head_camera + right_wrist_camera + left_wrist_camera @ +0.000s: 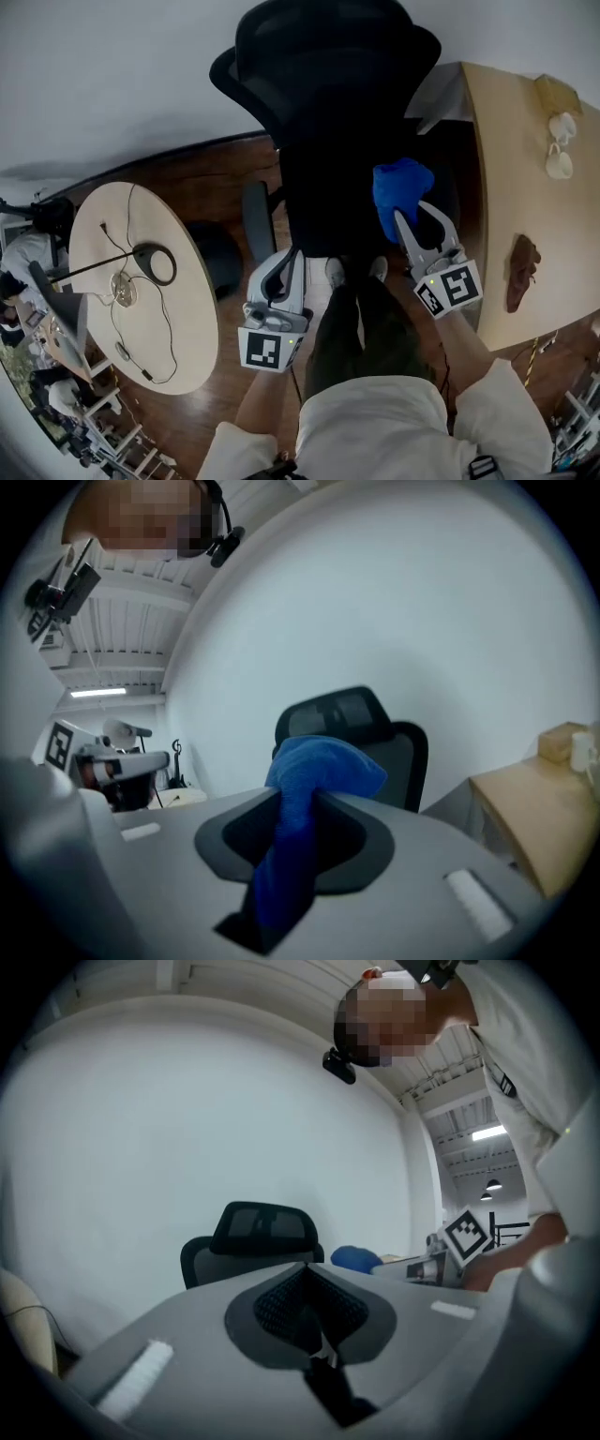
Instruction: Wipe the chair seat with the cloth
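A black office chair [337,103] stands in front of me, its dark seat [328,220] below its backrest. A blue cloth [401,190] hangs over the seat's right side, and my right gripper [411,212] is shut on it. In the right gripper view the cloth [305,789] is bunched between the jaws of the right gripper [300,799], with the chair [366,728] behind. My left gripper [289,262] is shut and empty at the seat's front left edge. The left gripper view shows the left gripper [306,1267], the chair [258,1237] and the cloth [354,1258].
A round beige table [187,319] with a lamp and cables stands to the left. On the right is a wooden desk [506,187] with white cups [560,159] and a brown object [521,272]. My legs and shoes [356,272] are just before the seat.
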A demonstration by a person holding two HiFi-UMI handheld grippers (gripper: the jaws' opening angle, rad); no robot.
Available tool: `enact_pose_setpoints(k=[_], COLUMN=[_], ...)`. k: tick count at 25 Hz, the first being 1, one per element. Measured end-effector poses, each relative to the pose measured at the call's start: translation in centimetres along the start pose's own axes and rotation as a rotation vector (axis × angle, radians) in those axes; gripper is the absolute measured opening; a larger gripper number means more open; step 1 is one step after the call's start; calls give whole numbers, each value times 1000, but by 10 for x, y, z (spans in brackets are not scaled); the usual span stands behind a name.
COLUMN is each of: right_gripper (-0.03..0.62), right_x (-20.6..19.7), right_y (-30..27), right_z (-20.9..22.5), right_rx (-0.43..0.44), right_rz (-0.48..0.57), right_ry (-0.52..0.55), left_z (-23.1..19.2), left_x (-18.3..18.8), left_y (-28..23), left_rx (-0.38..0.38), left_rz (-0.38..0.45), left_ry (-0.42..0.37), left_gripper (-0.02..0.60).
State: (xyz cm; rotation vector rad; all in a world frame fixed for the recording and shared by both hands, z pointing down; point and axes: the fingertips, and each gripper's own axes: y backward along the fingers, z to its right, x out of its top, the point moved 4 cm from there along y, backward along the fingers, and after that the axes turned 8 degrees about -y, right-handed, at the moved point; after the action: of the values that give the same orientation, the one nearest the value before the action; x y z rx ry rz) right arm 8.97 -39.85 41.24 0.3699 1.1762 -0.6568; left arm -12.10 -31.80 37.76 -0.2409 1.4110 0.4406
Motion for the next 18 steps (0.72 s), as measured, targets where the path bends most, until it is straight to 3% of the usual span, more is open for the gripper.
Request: enact_pose_setpoints(k=[3, 6, 9, 14, 18], right_gripper=[98, 98, 98, 97, 97], right_x=[-140, -318, -448, -588, -632], right_y=[-71, -119, -184, -270, -308], right_z=[59, 70, 82, 88, 76], right_rx=[-51, -92, -80, -98, -55], right_rz=[-89, -220, -359, -615, -706], right_ry=[-56, -148, -236, -327, -303], left_z=[-13, -15, -16, -6, -2], left_x=[-90, -187, -240, -279, -302], left_y=[-4, 49, 74, 100, 119], left_rx=[-15, 4, 21, 46, 66], left_rz=[2, -80, -83, -83, -121], left_ry=[-80, 0, 21, 21, 24], left_gripper=[18, 18, 18, 18, 18])
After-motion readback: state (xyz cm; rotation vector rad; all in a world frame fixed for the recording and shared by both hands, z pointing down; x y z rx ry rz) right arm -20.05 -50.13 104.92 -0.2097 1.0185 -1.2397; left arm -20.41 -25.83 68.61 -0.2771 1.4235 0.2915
